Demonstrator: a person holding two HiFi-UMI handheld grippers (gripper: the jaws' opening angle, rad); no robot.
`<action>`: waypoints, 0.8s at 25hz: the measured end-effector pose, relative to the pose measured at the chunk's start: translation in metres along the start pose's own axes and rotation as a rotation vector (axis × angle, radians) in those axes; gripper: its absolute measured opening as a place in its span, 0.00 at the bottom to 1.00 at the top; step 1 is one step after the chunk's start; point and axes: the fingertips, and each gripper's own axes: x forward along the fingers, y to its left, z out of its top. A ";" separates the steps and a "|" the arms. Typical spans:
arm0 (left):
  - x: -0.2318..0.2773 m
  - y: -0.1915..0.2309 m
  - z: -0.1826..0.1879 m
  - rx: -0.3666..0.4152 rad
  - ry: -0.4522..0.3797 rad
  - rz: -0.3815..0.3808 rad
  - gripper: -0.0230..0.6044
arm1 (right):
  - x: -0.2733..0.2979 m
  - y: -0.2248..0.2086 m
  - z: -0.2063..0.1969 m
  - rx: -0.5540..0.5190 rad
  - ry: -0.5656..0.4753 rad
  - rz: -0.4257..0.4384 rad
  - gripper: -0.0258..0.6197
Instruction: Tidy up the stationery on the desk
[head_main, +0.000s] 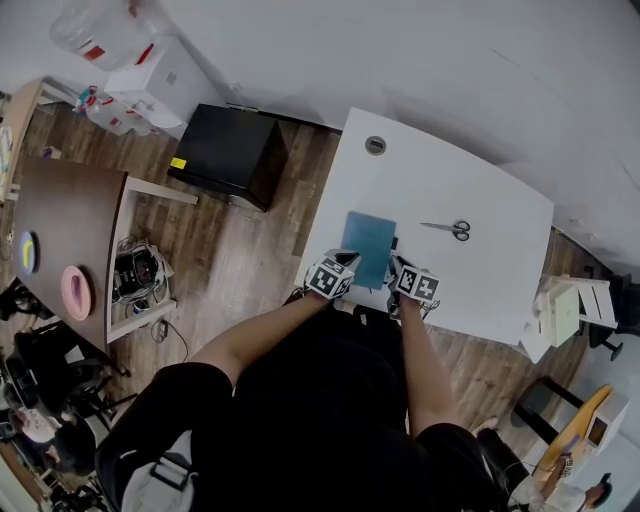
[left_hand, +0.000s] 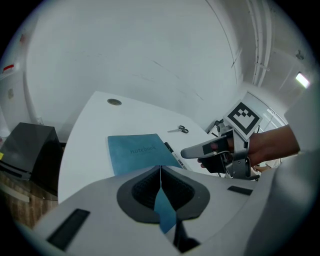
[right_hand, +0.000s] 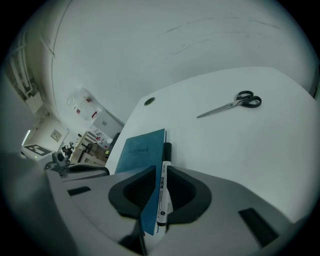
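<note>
A blue notebook lies flat on the white desk, near its front edge. A black-capped marker lies along the notebook's right edge. My right gripper is low over the desk, shut on the marker, with the notebook just to its left. My left gripper is shut and holds nothing; it hovers over the near left corner of the notebook, which shows through the gap below its jaws. Scissors lie further back on the right, apart from both grippers.
A round cable grommet sits at the desk's far left corner. A black cabinet stands on the floor left of the desk and a brown table further left. A white stand is beside the desk's right end.
</note>
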 end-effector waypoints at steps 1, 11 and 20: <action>0.005 -0.003 0.001 0.001 0.002 -0.003 0.07 | -0.001 -0.001 0.003 -0.005 0.001 0.006 0.16; 0.056 -0.057 0.030 0.021 0.010 -0.015 0.07 | -0.046 -0.057 0.045 -0.122 -0.048 0.040 0.16; 0.107 -0.085 0.070 0.002 -0.015 0.029 0.07 | -0.073 -0.156 0.103 -0.199 -0.071 -0.017 0.17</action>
